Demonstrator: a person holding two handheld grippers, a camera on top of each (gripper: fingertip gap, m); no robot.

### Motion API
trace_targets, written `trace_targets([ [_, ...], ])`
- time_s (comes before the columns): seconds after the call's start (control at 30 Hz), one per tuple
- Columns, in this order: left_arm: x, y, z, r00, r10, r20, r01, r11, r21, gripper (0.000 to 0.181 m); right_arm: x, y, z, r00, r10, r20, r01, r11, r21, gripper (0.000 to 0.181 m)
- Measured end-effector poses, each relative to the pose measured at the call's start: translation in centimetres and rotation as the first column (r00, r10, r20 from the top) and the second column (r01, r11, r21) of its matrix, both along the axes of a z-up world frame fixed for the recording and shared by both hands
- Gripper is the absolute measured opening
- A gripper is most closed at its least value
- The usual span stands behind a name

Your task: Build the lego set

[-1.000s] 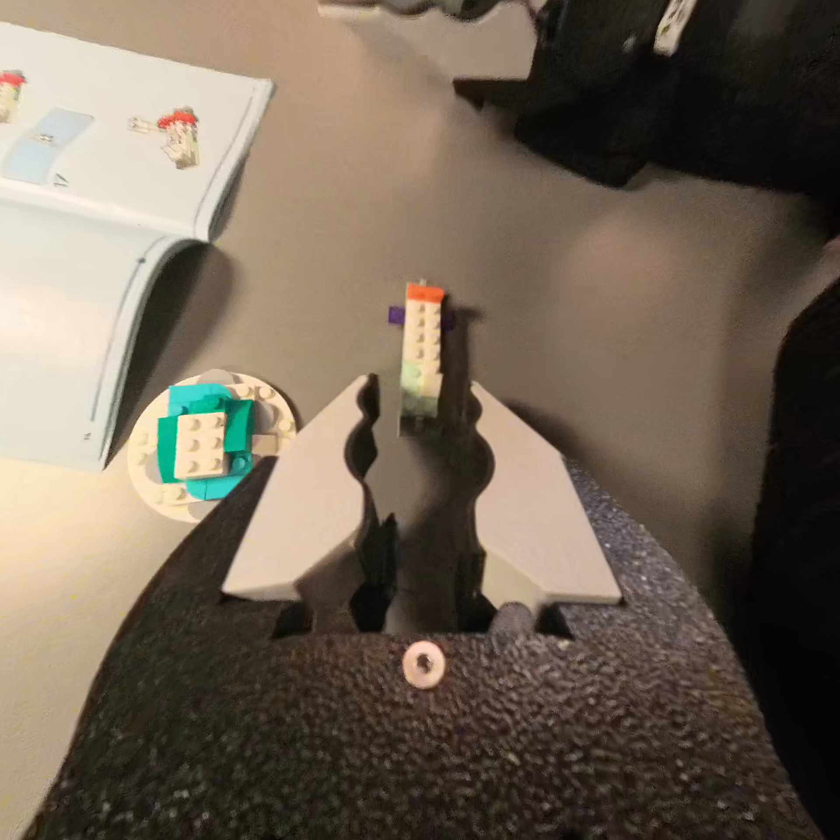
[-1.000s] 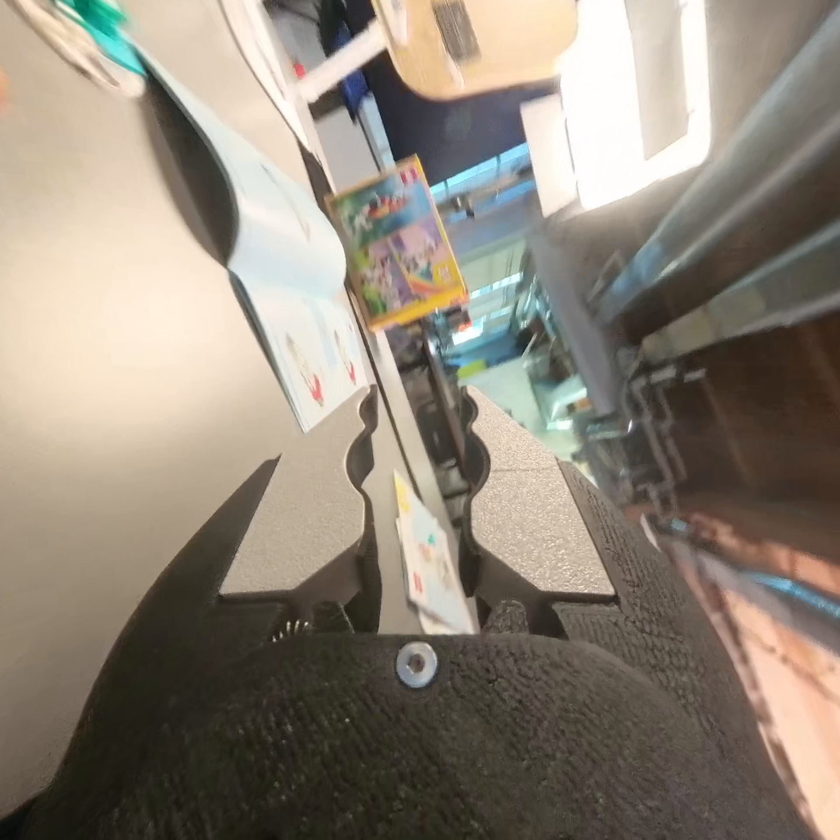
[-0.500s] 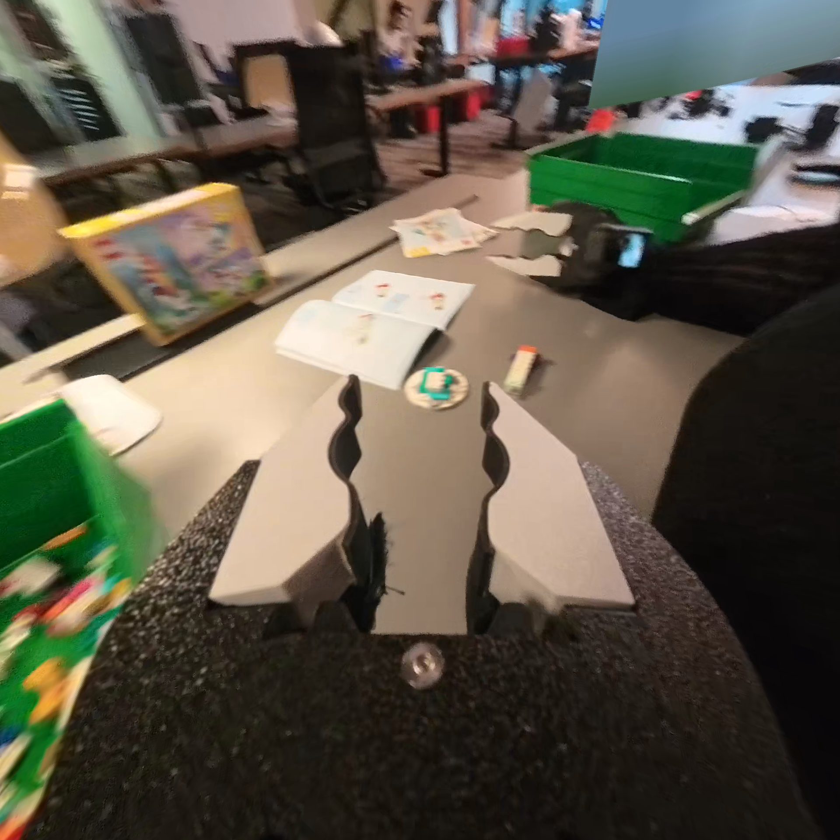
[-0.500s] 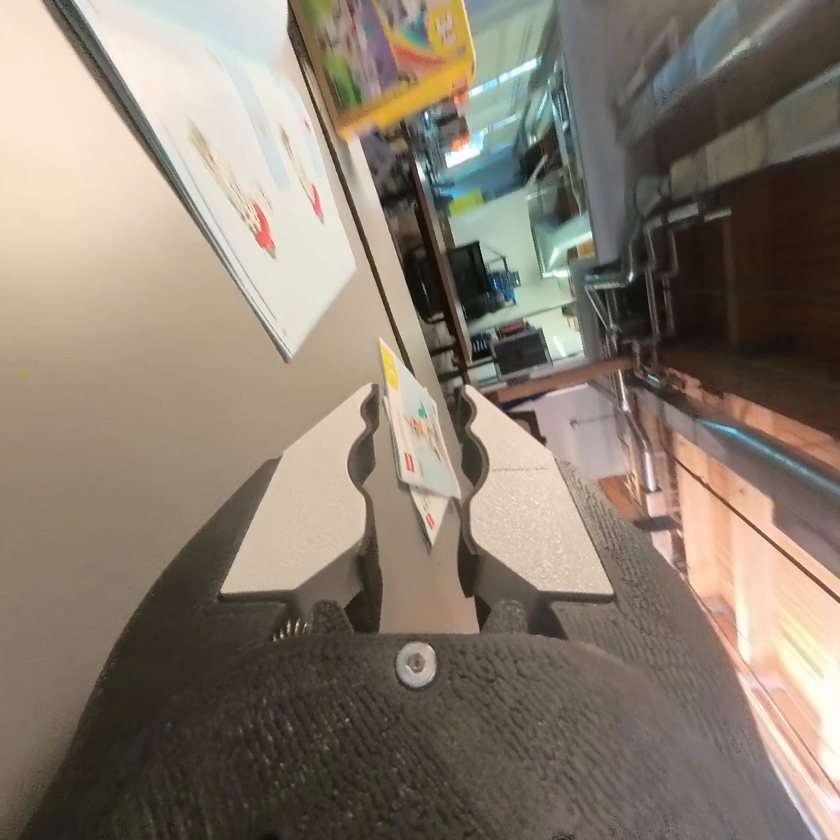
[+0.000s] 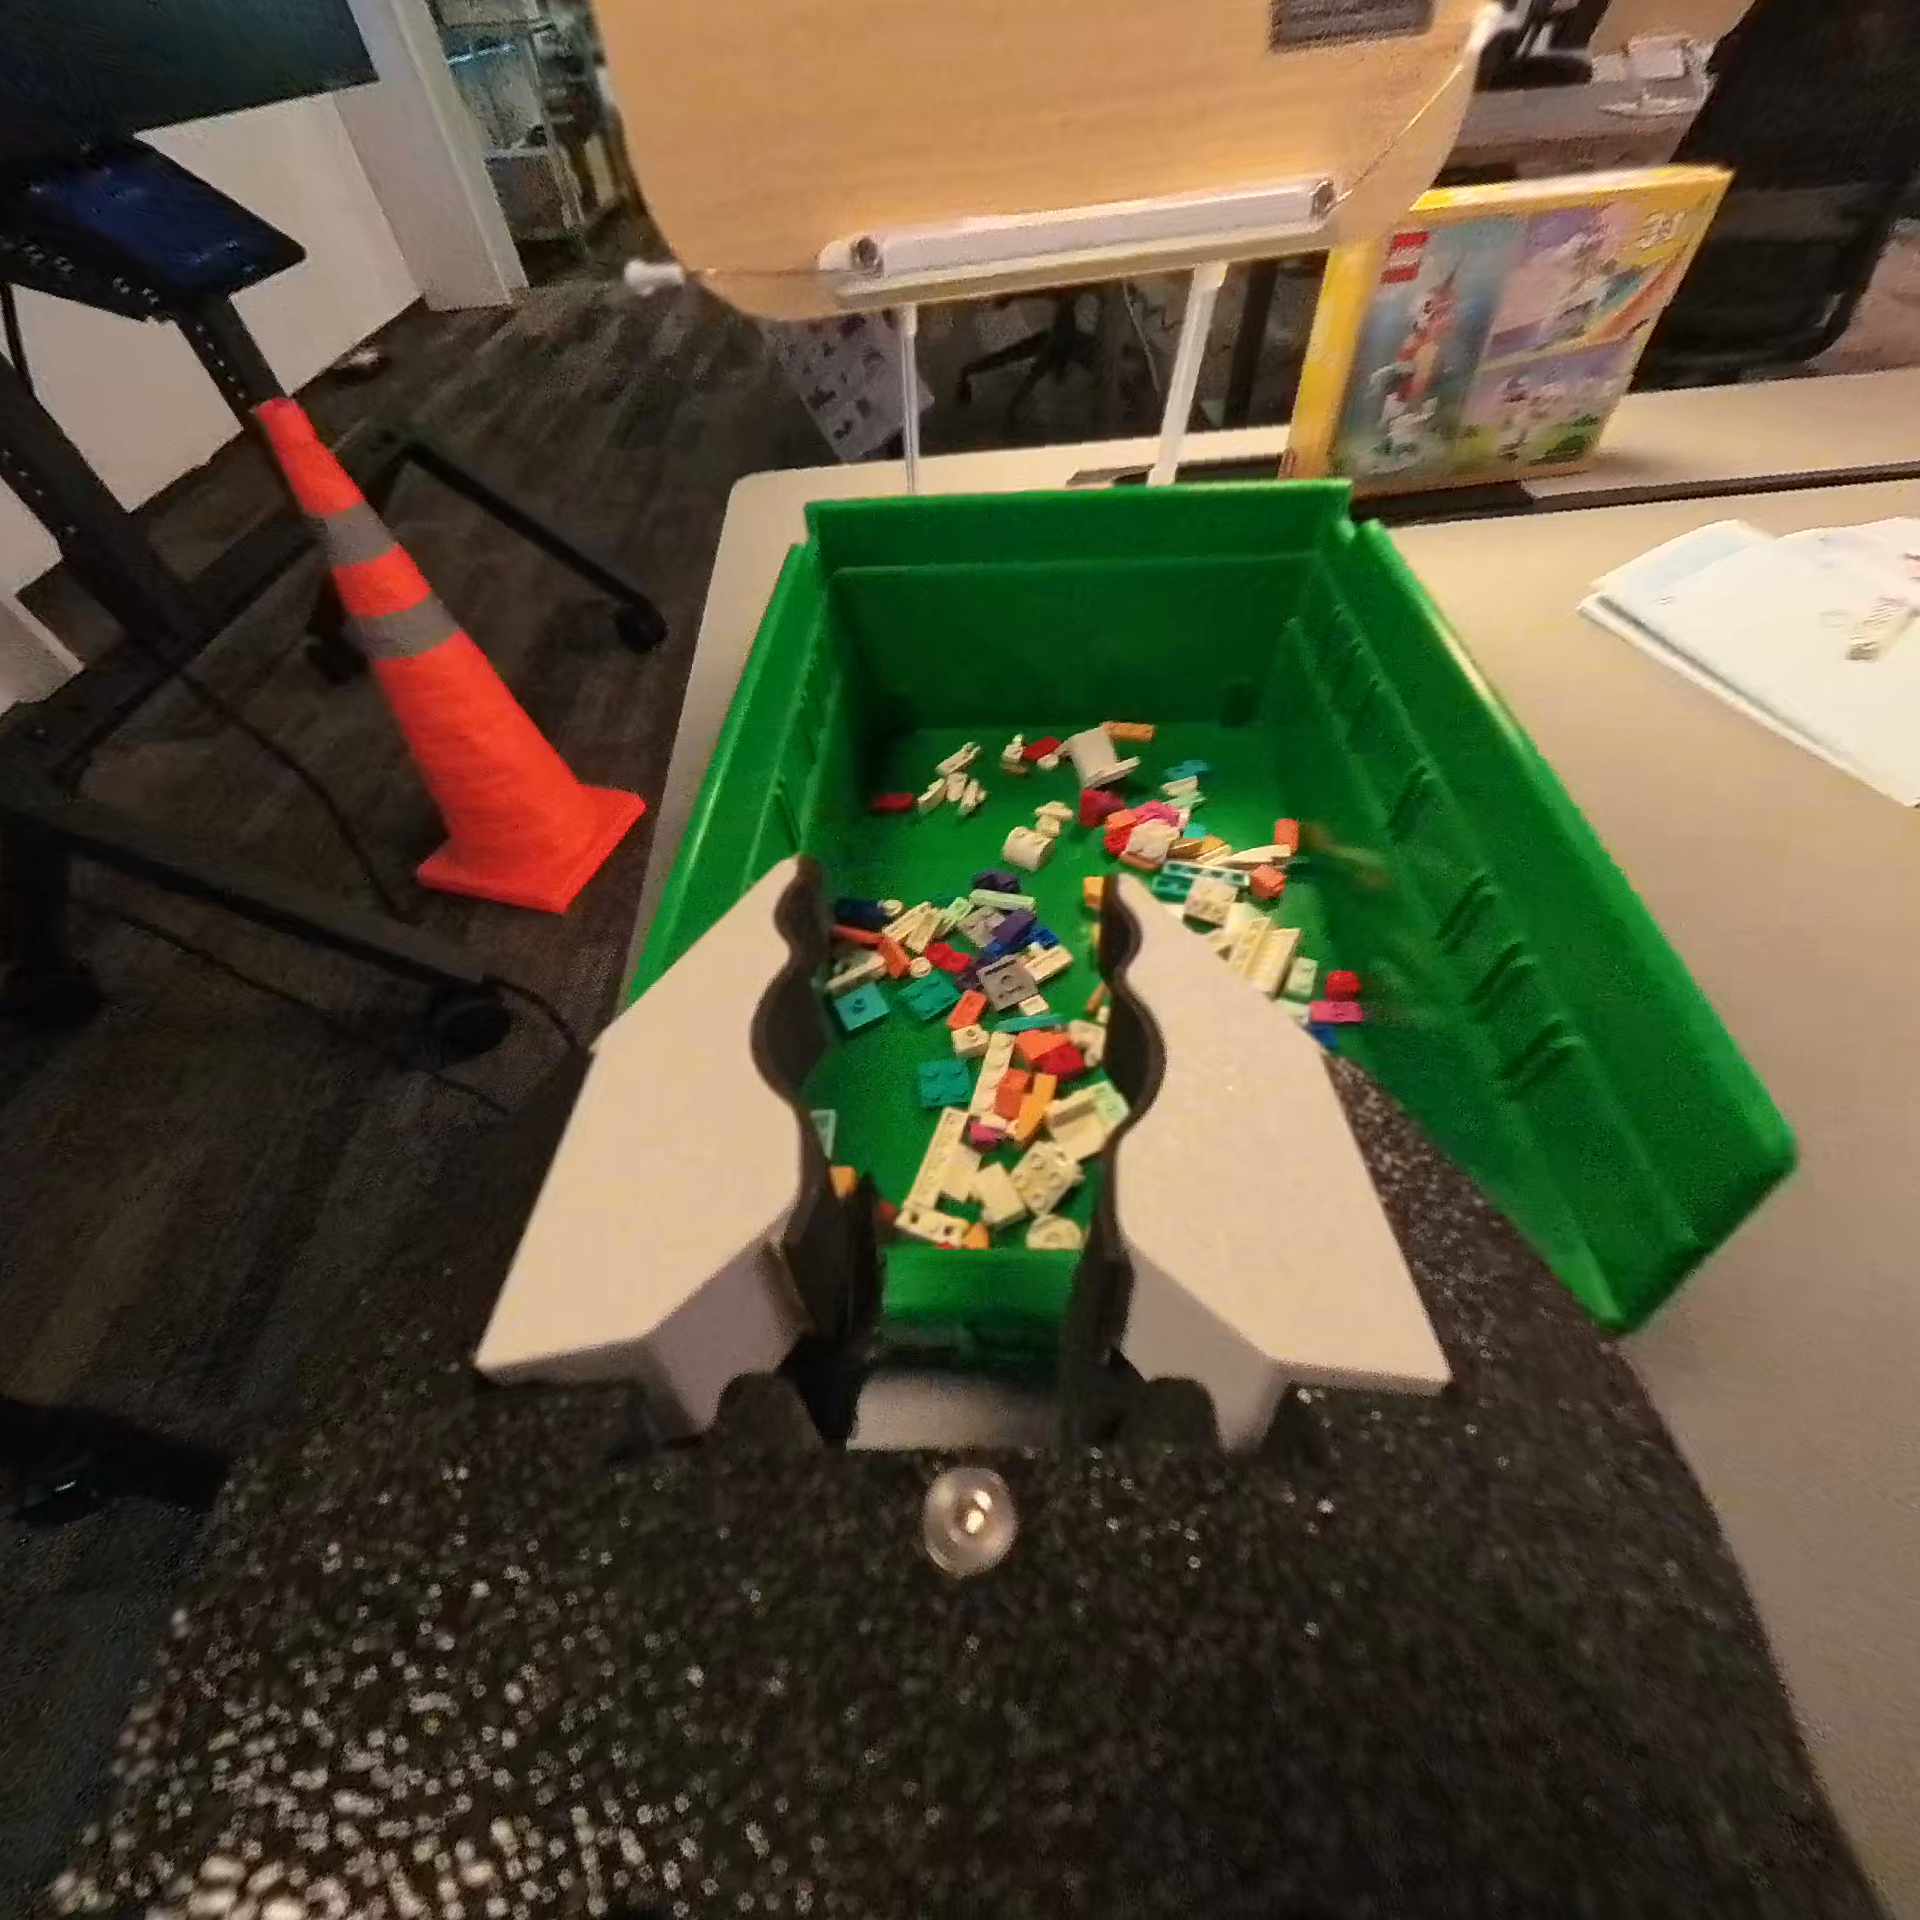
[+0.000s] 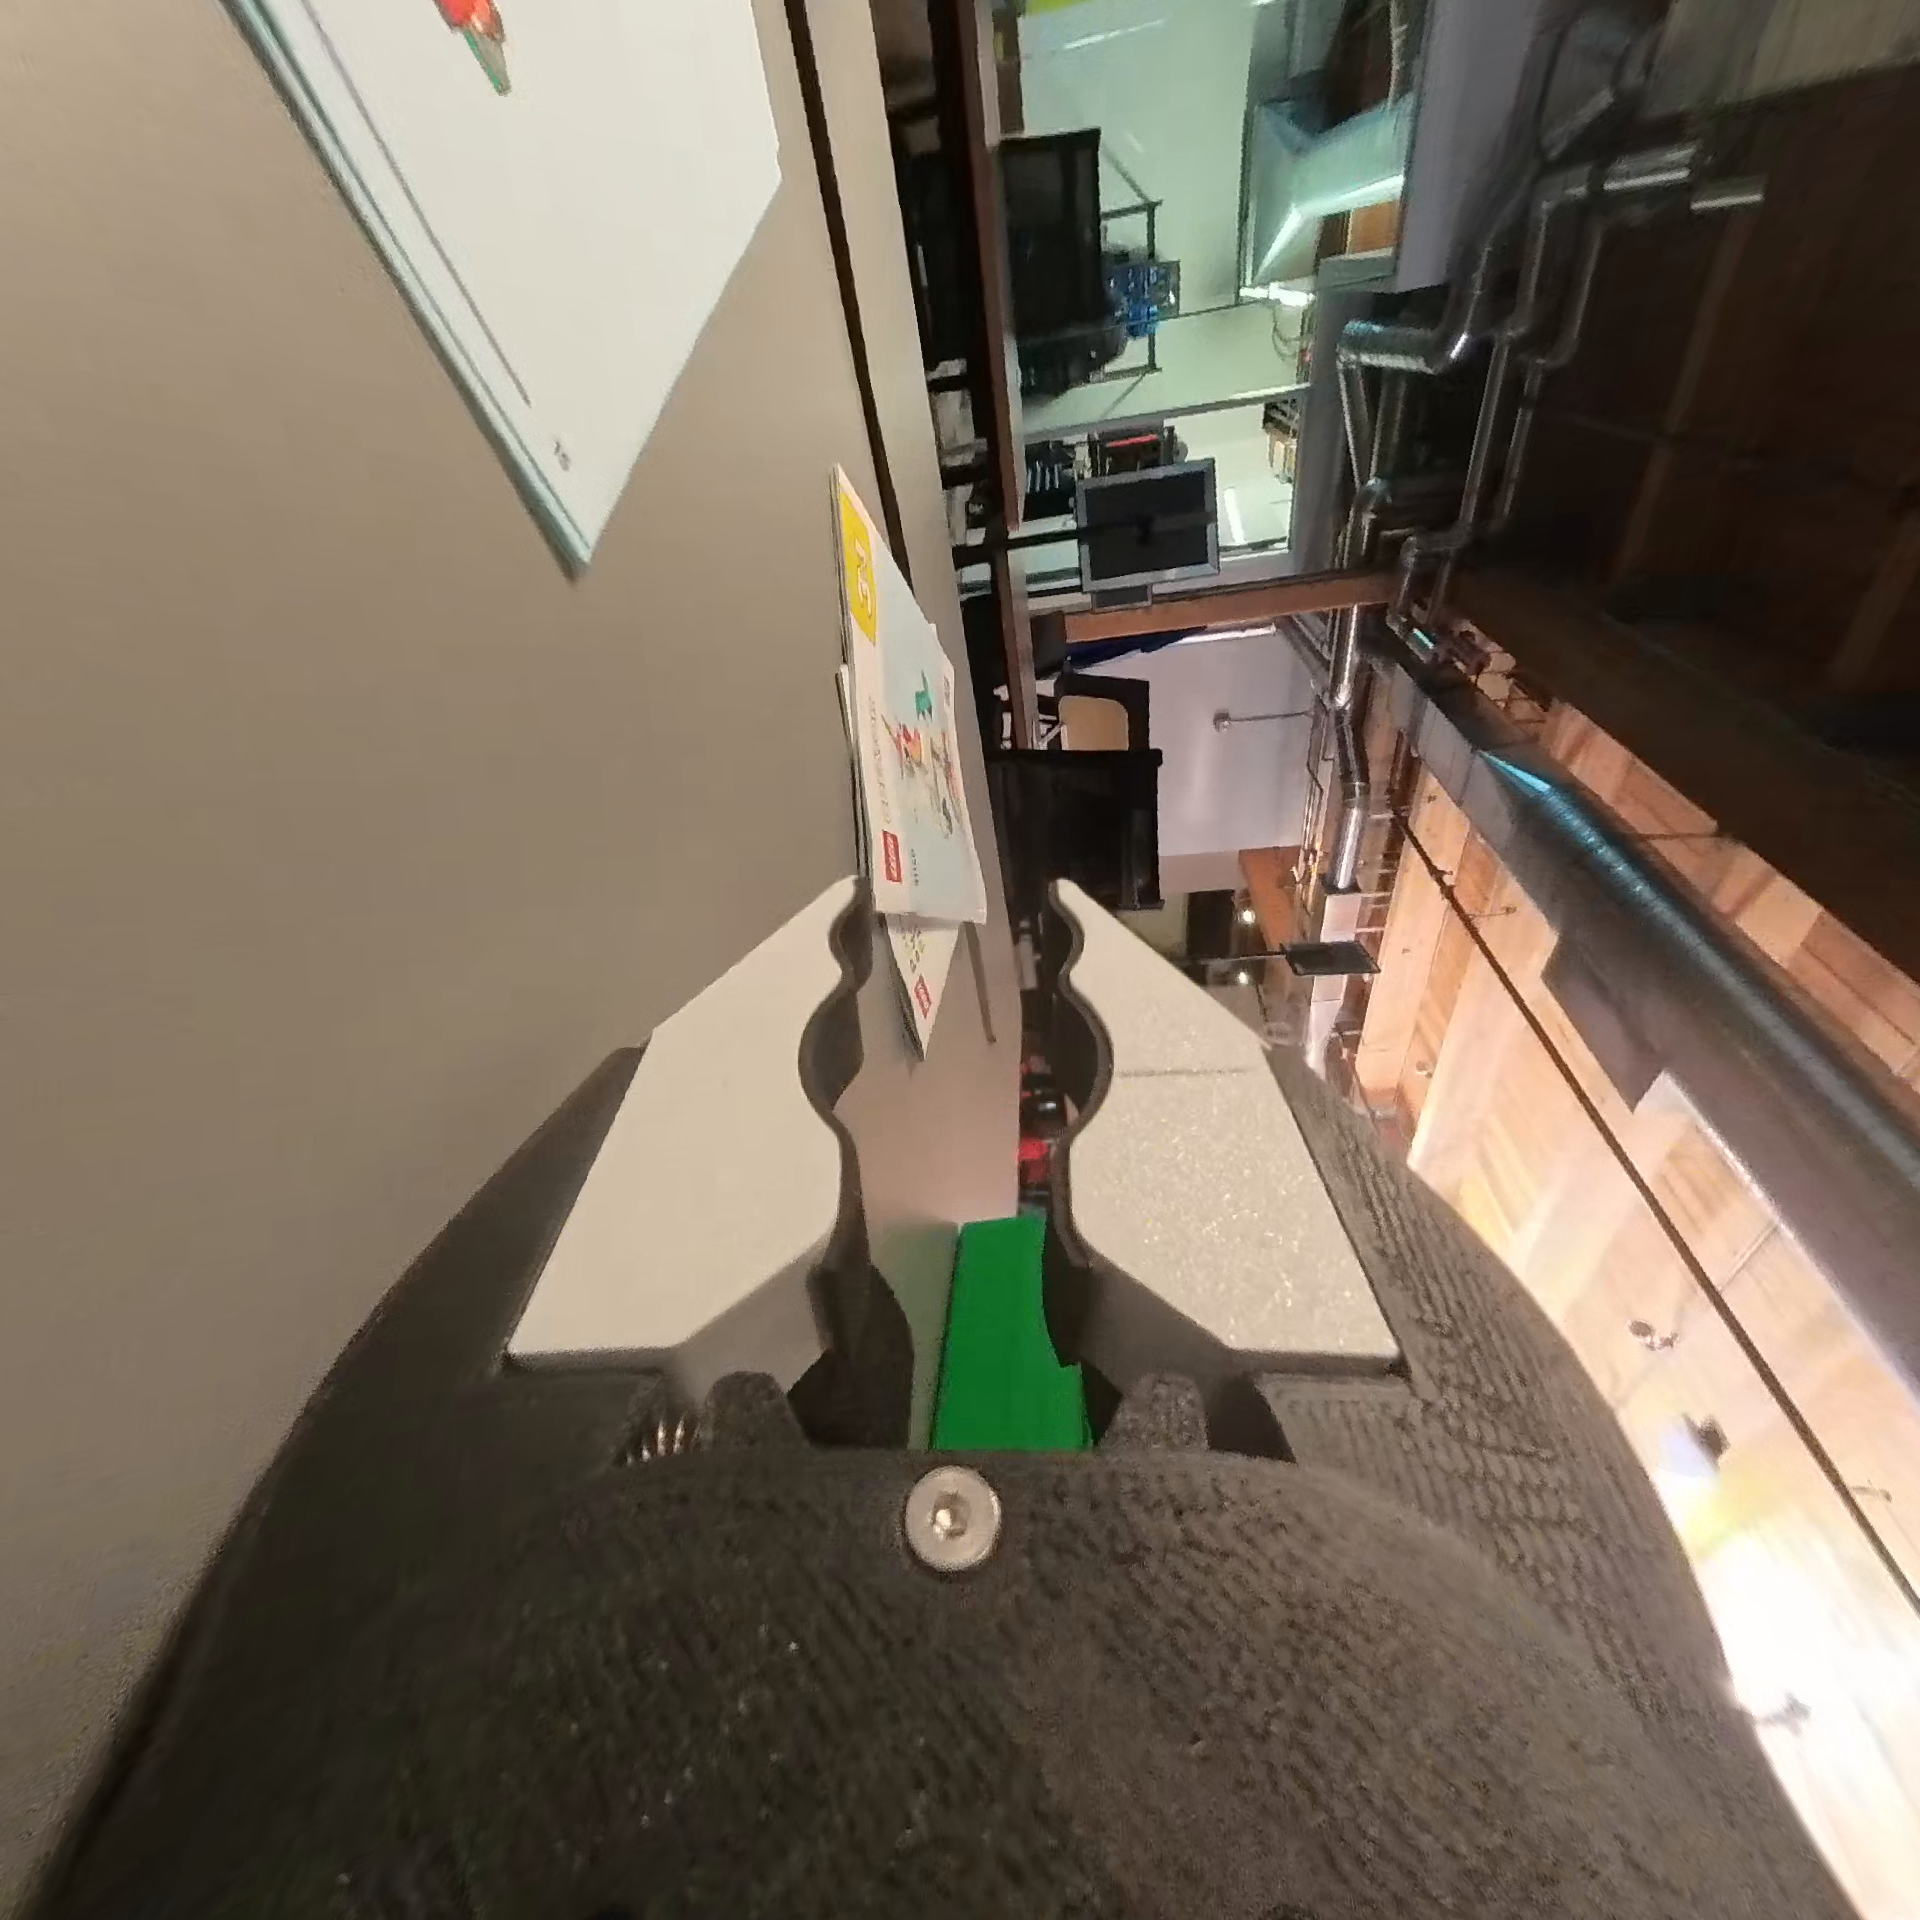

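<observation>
The left gripper (image 5: pixel 956 883) has its grey jaws open and holds nothing, hanging over the small loose lego bricks (image 5: pixel 1023 1023) that lie in the middle of the frame, on the floor of a deep green plastic bin (image 5: pixel 1475 831). The bin sits on a grey table (image 5: pixel 1766 935), with a yellow lego box (image 5: pixel 1496 322) at the upper right and an orange cone (image 5: pixel 436 707) on the floor at the left. The right gripper (image 6: pixel 956 904) is tipped sideways with its jaws open and empty, a bit of green bin (image 6: pixel 1003 1340) low between them and paper booklets (image 6: pixel 914 769) just above.

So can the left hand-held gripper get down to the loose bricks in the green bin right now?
Probably yes. The left hand-held gripper is open above the green bin, whose top is uncovered, and nothing lies between it and the loose bricks.
</observation>
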State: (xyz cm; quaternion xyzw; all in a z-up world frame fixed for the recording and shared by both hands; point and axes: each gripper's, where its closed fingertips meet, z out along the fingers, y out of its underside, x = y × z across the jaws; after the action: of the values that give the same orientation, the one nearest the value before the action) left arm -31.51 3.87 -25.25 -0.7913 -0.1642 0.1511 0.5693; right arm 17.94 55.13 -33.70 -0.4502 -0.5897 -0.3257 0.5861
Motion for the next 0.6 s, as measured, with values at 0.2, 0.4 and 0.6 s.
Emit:
trace_targets([
  [0.2,-0.1,0.9,-1.5,0.997,-0.057,-0.047,0.057,0.998,0.002,0.051,1.7,1.2,0.5,0.992,-0.118,-0.035,0.118,0.993,0.009,0.03],
  [0.4,0.9,2.0,-2.1,0.989,-0.139,-0.045,0.14,0.99,0.027,0.056,2.1,1.5,0.5,0.983,-0.142,-0.116,0.136,0.989,-0.054,0.031],
  [0.6,1.4,2.8,-3.3,0.985,-0.172,-0.035,0.172,0.985,0.017,0.053,2.2,1.6,0.3,0.983,-0.151,-0.1,0.146,0.988,-0.053,0.03],
])
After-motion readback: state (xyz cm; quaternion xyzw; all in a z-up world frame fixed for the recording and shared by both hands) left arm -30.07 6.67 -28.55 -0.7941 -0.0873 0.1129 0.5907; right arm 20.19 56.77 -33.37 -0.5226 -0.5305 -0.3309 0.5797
